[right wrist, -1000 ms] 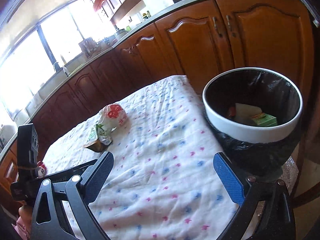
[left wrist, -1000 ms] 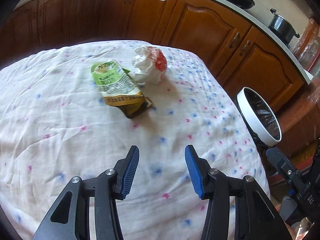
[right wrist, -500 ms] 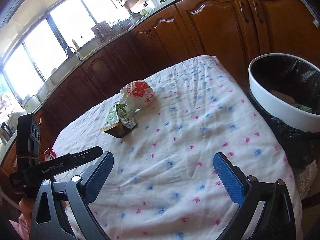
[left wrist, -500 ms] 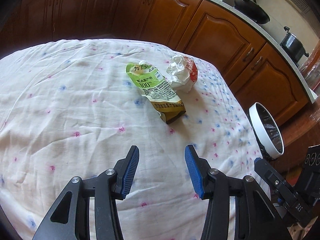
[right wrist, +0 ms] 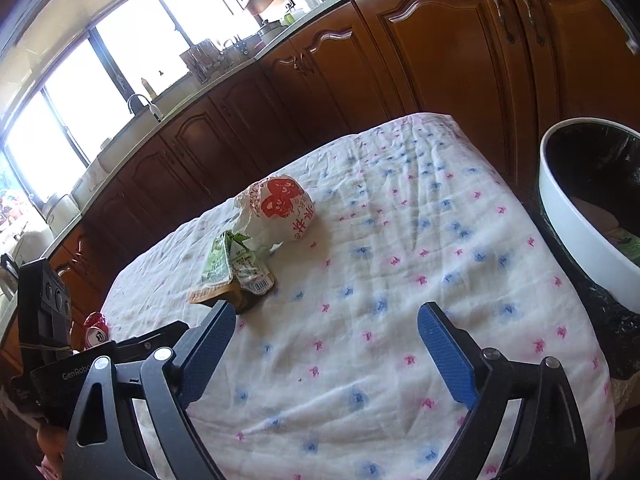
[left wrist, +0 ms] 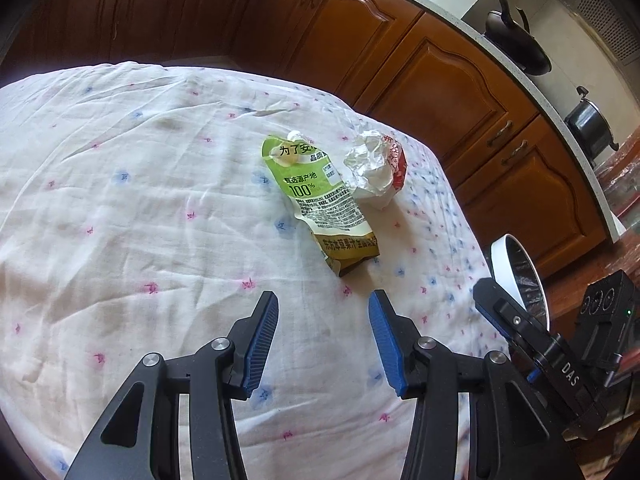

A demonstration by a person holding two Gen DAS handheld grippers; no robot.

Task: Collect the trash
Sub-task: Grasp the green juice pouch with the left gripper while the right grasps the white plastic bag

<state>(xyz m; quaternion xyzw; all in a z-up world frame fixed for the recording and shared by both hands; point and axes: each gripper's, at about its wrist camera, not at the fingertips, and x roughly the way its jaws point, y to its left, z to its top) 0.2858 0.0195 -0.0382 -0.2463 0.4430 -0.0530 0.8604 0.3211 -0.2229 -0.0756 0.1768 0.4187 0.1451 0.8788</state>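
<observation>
A green and brown drink pouch [left wrist: 324, 204] lies flat on the flowered cloth, with a crumpled white and red wrapper [left wrist: 376, 168] touching its far right side. Both show in the right wrist view, the pouch [right wrist: 232, 272] in front of the wrapper [right wrist: 280, 208]. My left gripper [left wrist: 324, 316] is open and empty, a short way before the pouch's near end. My right gripper [right wrist: 324, 332] is wide open and empty over the cloth, its left finger close to the pouch. The white-rimmed bin [right wrist: 580, 216] with a black liner stands off the table's right edge and holds some trash.
The table is covered by a white cloth [left wrist: 140, 220] with pink and blue flowers. Brown kitchen cabinets [left wrist: 432, 80] run behind it. The bin [left wrist: 508, 276] shows at the right in the left wrist view, beside the right gripper's body [left wrist: 560, 360]. A small red object [right wrist: 96, 326] sits past the table's left edge.
Both grippers swung left, away from the bin. The pouch and wrapper now sit nearer the middle of each view, and the bin has slid toward the right edge.
</observation>
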